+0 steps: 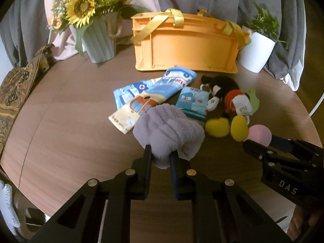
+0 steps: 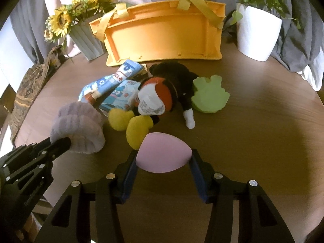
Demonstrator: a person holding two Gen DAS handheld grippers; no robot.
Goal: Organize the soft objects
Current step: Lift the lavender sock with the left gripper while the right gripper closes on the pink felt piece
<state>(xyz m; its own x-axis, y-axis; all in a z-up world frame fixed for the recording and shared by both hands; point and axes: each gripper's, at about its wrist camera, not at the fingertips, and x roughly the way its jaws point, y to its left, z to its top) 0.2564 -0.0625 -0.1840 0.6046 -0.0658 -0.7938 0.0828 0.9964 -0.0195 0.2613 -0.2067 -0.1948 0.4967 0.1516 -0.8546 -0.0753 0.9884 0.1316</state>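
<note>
The left gripper has its fingers drawn narrow on the near edge of a fluffy lilac knotted plush cushion, pinching only a fold of pile, which is enough for something so light and yielding. The right gripper holds a smooth pink egg-shaped foam pad across its width, its fingers pressing on either side; the wider stance suits the pad's breadth.

Both pieces sit at the near rim of the round brown wooden worktop, in front of the rest of the pile: a black-and-red mouse plush toy with yellow feet, two long blue printed cloth pouches, a small turquoise printed cloth pouch and a green flower-shaped foam pad.

Behind them lies an orange plastic crate with yellow ribbon handles, tipped so its ribbed outer face points this way, with its opening out of view. It looks the likely destination, so each hand taking one item probably saves a trip. A grey ribbed pot of sunflowers and a white ribbed pot with a green plant flank the crate.
</note>
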